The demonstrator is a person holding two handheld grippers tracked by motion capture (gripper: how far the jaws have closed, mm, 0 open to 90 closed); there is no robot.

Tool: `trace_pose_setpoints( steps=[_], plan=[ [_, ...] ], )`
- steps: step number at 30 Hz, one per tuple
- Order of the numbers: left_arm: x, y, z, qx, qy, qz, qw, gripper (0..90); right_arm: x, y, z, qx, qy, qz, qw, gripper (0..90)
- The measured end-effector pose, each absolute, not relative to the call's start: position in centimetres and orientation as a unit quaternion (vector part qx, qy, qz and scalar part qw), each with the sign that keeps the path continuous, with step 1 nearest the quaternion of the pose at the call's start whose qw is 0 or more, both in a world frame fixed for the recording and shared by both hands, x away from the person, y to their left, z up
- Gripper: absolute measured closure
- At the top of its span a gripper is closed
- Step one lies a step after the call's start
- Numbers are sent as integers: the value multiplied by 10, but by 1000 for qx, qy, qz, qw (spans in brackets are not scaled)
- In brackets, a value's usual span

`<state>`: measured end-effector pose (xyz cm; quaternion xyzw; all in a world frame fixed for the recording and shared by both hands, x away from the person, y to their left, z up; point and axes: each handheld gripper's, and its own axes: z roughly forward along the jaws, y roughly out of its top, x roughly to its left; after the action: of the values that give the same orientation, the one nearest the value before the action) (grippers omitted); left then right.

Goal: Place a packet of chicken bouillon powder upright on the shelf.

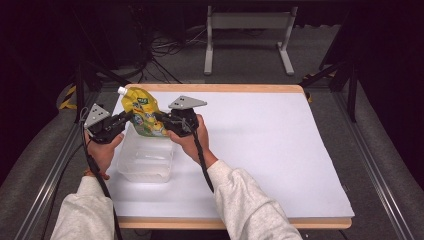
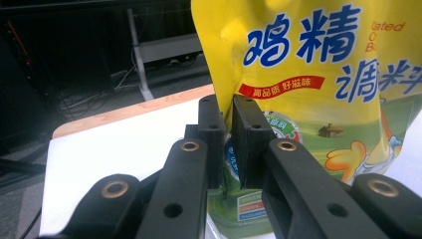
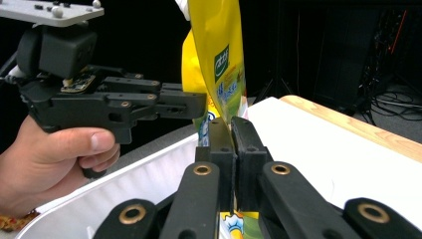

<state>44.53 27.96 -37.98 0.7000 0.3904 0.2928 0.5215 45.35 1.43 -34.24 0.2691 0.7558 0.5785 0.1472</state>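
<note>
**Yellow pouch pinched from both sides over the clear tub**

The yellow pouch [image 1: 142, 113] hangs upright w/ its white cap [image 1: 121, 90] at top-left, held just above the far end of a clear plastic tub [image 1: 146, 161] near the table's left edge. Lower part of the pouch is green, w/ blue characters & a red banner on the yellow front.

Left gripper [image 1: 127, 118] comes in from the pouch's left side. In the left gripper view [image 2: 228, 142] its jaws stand narrow, pads pressed on the pouch's side edge; film is sandwiched between them. Left hand [image 1: 102, 150] wraps the handle below.

Right gripper [image 1: 161, 118] comes from the opposite side. In the right gripper view [image 3: 233, 149] jaws are almost together, clamping the other thin edge of the pouch, w/ the printed bottom showing below the pads. Same view shows the left gripper [image 3: 201, 107] farther off, biting the pouch's far edge, and the tub rim [image 3: 124, 174] underneath.

Right hand [image 1: 187, 140] sits just right of the tub. White table [image 1: 265, 145] w/ wood rim; grey plates top both grippers.
</note>
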Motion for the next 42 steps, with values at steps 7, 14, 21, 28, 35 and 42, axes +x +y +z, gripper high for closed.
trace_pose_setpoints(
  steps=[7,14,21,28,35,42],
  plan=[
    [443,281,-376,702,386,300,518,847,455,13,-341,285,753,579,131,893],
    [445,283,-378,707,390,286,516,849,459,15,-345,292,763,561,136,895],
    [446,279,-381,724,383,286,498,855,469,11,-364,300,781,531,132,898],
    [446,282,-390,739,381,281,479,876,467,15,-368,286,792,519,144,898],
    [444,283,-393,740,383,277,479,879,466,18,-373,284,797,513,147,898],
    [438,281,-395,733,401,294,465,835,467,17,-375,278,797,514,150,898]
  ],
)
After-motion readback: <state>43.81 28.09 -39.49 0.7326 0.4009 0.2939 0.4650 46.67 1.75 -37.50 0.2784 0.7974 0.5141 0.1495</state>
